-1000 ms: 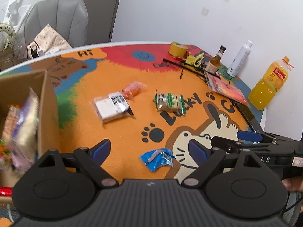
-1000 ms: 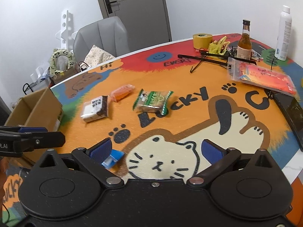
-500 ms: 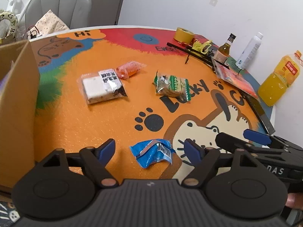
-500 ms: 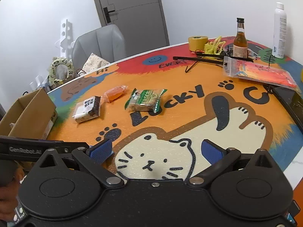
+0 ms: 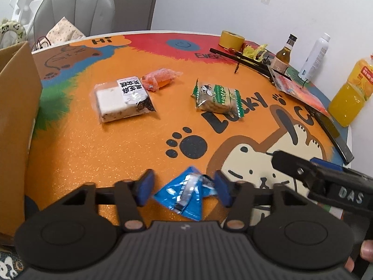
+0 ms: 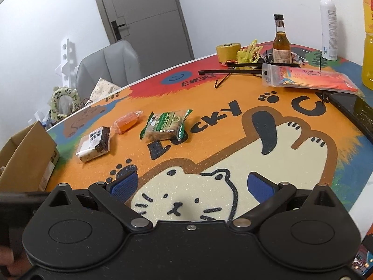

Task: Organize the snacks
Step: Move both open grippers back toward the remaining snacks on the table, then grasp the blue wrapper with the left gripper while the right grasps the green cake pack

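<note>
**A room in a home or small office**

It looks like a plain indoor room, maybe part of a home or a small office — I cannot tell which. A round table (image 6: 349, 163) wears a bright cartoon mat (image 6: 209, 154) with a cat, paw prints and the word "LUCKY". The walls (image 5: 209, 2) are white and bare. A grey door (image 6: 144, 11) stands shut at the back, and a soft grey chair (image 6: 109, 63) sits by the table. Everyday things lie about — a juice bottle (image 5: 349, 95), a roll of tape (image 5: 230, 39), a cardboard box (image 5: 16, 128).
</note>
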The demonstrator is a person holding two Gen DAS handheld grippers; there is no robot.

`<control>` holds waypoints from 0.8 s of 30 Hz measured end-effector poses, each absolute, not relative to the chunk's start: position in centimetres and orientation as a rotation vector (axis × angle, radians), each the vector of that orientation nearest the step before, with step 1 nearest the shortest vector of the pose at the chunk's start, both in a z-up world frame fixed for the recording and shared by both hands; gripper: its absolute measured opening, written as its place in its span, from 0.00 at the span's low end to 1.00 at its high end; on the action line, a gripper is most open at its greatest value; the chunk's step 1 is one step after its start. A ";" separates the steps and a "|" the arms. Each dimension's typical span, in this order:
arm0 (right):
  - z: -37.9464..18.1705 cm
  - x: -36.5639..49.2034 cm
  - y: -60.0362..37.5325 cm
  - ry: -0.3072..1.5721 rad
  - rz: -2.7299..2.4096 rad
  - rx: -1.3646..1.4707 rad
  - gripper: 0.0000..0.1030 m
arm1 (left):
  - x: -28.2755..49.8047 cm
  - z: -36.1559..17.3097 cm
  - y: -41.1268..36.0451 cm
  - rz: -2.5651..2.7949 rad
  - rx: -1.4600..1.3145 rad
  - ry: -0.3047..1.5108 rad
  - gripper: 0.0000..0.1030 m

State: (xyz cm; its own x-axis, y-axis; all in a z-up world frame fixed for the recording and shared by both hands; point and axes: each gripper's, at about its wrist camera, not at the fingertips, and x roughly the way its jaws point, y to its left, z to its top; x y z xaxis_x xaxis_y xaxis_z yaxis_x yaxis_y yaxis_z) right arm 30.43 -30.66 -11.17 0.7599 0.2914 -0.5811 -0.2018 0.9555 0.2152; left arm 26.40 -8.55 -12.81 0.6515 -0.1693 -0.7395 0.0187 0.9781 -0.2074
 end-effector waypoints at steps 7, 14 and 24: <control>-11.6 31.7 -29.3 0.668 0.268 0.186 0.97 | 26.9 -12.7 -8.3 -0.152 -0.186 0.868 0.26; -11.0 33.4 -27.7 0.672 0.271 0.156 0.91 | 27.9 -11.1 -6.3 -0.127 -0.228 0.823 0.25; -10.7 36.2 -25.1 0.674 0.247 0.115 0.92 | 30.1 -10.1 -3.7 -0.089 -0.257 0.791 0.25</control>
State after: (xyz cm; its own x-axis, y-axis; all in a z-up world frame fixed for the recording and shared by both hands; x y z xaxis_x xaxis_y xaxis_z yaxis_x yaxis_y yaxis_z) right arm 36.17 -25.12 -10.75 0.7536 0.2634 -0.6022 -0.1890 0.9643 0.1852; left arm 30.15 -3.75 -10.11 0.7015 -0.1744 -0.6910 -0.0172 0.9652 -0.2610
